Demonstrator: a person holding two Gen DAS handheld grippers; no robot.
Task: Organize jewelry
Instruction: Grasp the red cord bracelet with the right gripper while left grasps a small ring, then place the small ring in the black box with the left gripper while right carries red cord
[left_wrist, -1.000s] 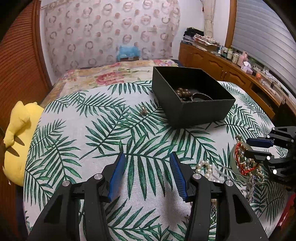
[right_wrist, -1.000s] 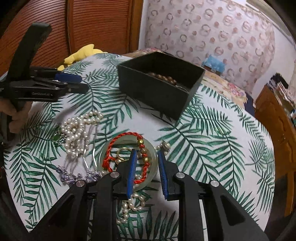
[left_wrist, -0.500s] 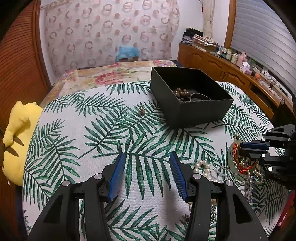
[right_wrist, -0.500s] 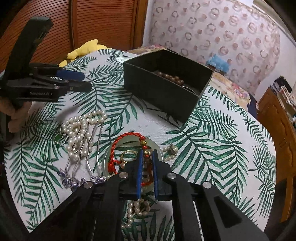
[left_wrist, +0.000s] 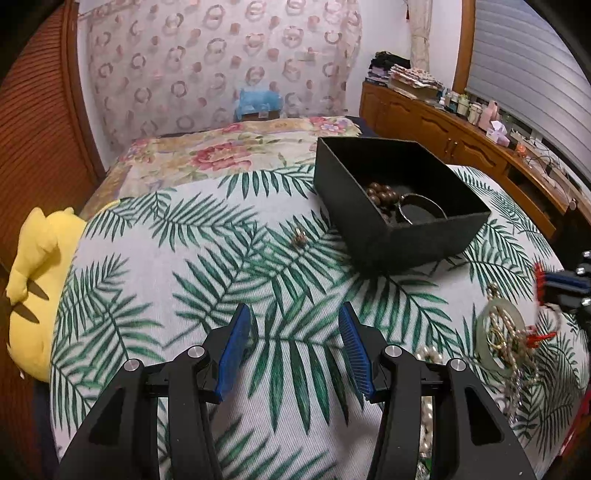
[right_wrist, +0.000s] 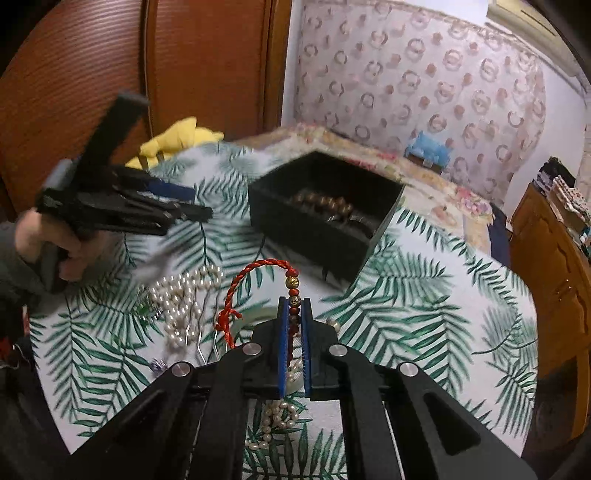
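My right gripper (right_wrist: 294, 304) is shut on a red cord bracelet (right_wrist: 251, 269) with gold beads, its jaws still closing tight on the beaded stretch. The loop hangs lifted above a pale jade bangle (right_wrist: 255, 317). Further back, a black box (right_wrist: 303, 229) holds a brown bead bracelet (left_wrist: 380, 194) and a dark bangle (left_wrist: 421, 208). My left gripper (left_wrist: 293, 310) stands open over bare leaf-print cloth with nothing between its fingers. In the left wrist view, the right gripper (left_wrist: 565, 284) shows at the right edge with the red bracelet (left_wrist: 538, 275).
White pearl strands (right_wrist: 181, 291) and hairpins lie left of the jade bangle (left_wrist: 484, 339). A small ring-like piece (left_wrist: 298, 240) sits on the cloth left of the black box (left_wrist: 402, 236). A yellow plush toy (left_wrist: 33, 280) rests at the table's left edge, and a wooden cabinet (left_wrist: 461, 136) runs along the right.
My right gripper closed on the red bracelet and lifted it off the jade bangle. The left gripper stayed open and hardly moved.
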